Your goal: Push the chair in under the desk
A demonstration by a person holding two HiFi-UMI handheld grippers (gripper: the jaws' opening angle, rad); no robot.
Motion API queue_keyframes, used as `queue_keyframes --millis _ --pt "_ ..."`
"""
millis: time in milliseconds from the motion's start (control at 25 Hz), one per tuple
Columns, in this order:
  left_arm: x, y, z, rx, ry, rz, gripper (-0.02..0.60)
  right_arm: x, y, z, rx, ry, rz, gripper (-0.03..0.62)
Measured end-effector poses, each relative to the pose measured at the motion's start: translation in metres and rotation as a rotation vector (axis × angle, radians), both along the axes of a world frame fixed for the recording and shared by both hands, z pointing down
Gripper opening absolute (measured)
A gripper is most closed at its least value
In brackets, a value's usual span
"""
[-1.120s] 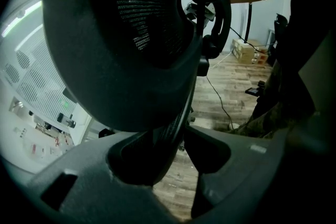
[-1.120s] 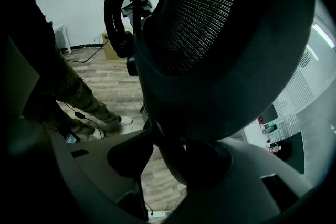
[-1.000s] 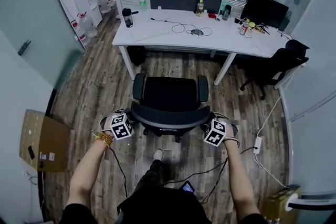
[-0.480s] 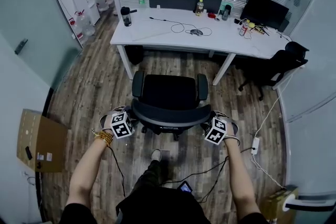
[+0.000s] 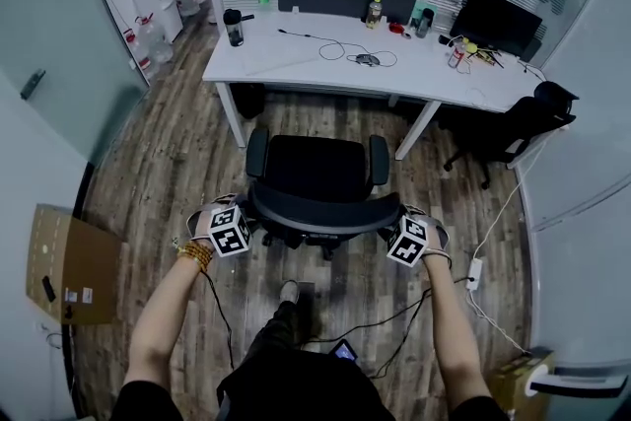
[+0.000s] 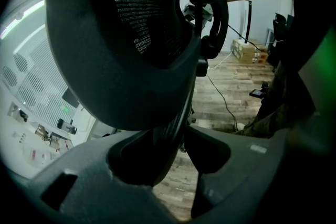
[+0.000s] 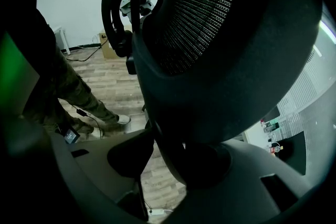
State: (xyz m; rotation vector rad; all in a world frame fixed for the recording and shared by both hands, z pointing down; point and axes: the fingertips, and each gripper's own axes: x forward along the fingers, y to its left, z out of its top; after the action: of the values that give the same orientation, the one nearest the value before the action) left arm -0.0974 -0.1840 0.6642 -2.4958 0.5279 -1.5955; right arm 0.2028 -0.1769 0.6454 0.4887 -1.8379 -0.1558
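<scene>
The black mesh office chair stands on the wood floor, facing the white desk a short way in front of it. My left gripper is shut on the left end of the chair's backrest, and my right gripper is shut on its right end. In the left gripper view the backrest fills the frame, its rim pinched between the jaws of the left gripper. The right gripper view shows the backrest clamped the same way by the right gripper.
A second black chair stands at the desk's right end, near a monitor. Bottles and a cable lie on the desk. Cables and a power strip lie on the floor behind. A cardboard box lies at the left.
The chair has rolled a little toward the desk, with both grippers holding its backrest and moving along with it.
</scene>
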Motion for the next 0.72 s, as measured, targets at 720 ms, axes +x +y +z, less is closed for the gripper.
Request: queue_keyframes --millis 720 --pt "-0.003 -0.056 0.000 0.026 0.018 0.039 0.198 -0.003 -0.051 0.002 -0.028 0.016 0.032 0.191"
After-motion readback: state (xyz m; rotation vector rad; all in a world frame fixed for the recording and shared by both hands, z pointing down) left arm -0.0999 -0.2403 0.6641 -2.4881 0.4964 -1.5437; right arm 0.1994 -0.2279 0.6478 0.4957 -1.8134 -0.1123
